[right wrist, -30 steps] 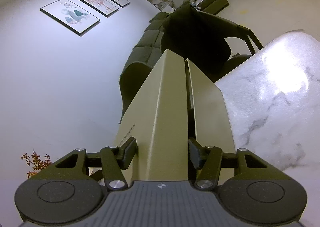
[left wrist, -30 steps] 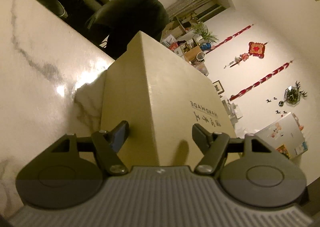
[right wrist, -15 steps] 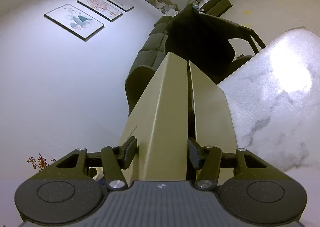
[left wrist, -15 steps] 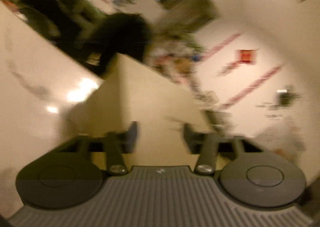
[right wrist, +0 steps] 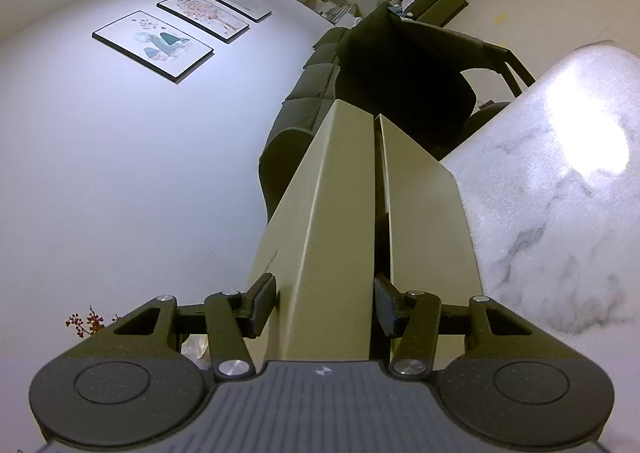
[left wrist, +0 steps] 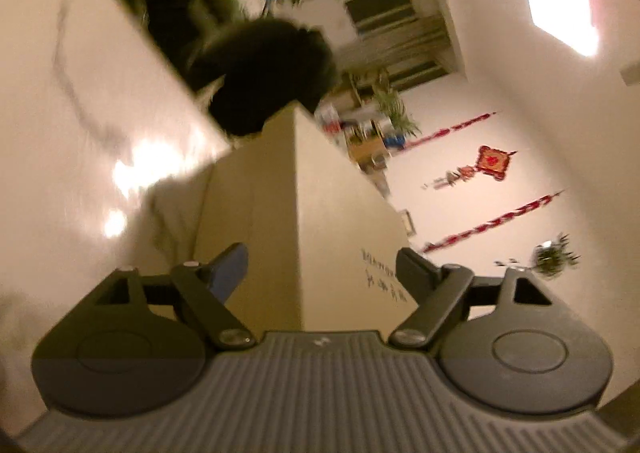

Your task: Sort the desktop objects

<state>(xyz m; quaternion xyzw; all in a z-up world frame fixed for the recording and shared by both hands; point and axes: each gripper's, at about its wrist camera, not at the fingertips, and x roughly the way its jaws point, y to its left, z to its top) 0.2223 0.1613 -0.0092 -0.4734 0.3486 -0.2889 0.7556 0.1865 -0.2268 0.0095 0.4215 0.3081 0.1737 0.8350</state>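
Left wrist view
Left gripper [left wrist: 320,267]: its jaws are opening, standing wide to either side of one corner edge of the box, and neither pad is pressing on the cardboard, so the grip is released.
Fingers [left wrist: 229,273]: the one on the picture's left is showing a blue pad, sitting apart from the box face beside it.
Cardboard box [left wrist: 340,221]: it is sitting on the marble table with a corner edge pointing toward the camera; dark printed lettering is showing on the face at the picture's right, too blurred to read.
Marble table [left wrist: 80,113]: it is filling the left of the picture, pale with grey veins and bright glare spots, and the whole frame is smeared by blur.
Dark chair [left wrist: 264,73]: it is standing beyond the table edge behind the box.
Red wall ornament [left wrist: 494,162]: it is hanging on the far wall.

Right wrist view
Right gripper [right wrist: 325,303]: it is clenching on the near flap of the box, both pads pressing against its two sides.
Cardboard box [right wrist: 344,221]: its top is showing two flaps with a narrow dark gap between them, and it is resting at the table's edge.
Marble table [right wrist: 560,193]: it is lying to the right of the box.
Framed pictures [right wrist: 154,45]: three are hanging in a row on the white wall.
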